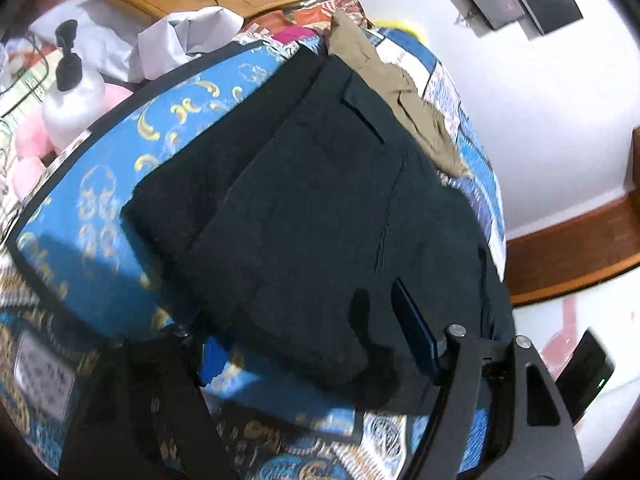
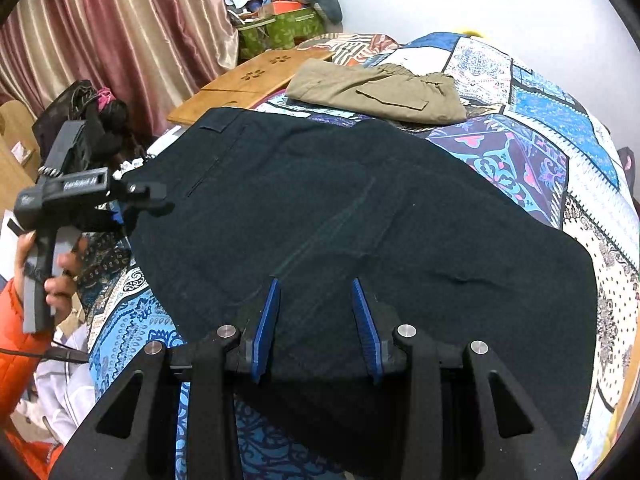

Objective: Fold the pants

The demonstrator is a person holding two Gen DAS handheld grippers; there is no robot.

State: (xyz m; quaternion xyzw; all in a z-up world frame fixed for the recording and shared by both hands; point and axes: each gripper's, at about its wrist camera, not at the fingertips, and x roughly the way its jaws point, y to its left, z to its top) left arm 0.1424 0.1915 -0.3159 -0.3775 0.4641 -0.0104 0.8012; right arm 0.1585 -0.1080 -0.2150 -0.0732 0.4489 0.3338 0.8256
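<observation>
Dark navy pants (image 2: 340, 216) lie folded flat on the bed's patterned quilt (image 2: 540, 148), a welt pocket showing. Right claw (image 2: 316, 320) hovers over the near edge, released, blue pads apart and not pinching cloth. Left claw (image 1: 312, 344) at the pants' left edge, released, empty. Khaki pants (image 2: 376, 92) folded beyond.

right gripper (image 2: 316, 328) black printed frame w/ blue ribbed pads, silver pivot pins, left gripper (image 2: 132, 204) black body, grey handle, white lettering on side, screw row, orange puffy sleeve (image 2: 18, 332), thin black cable
</observation>
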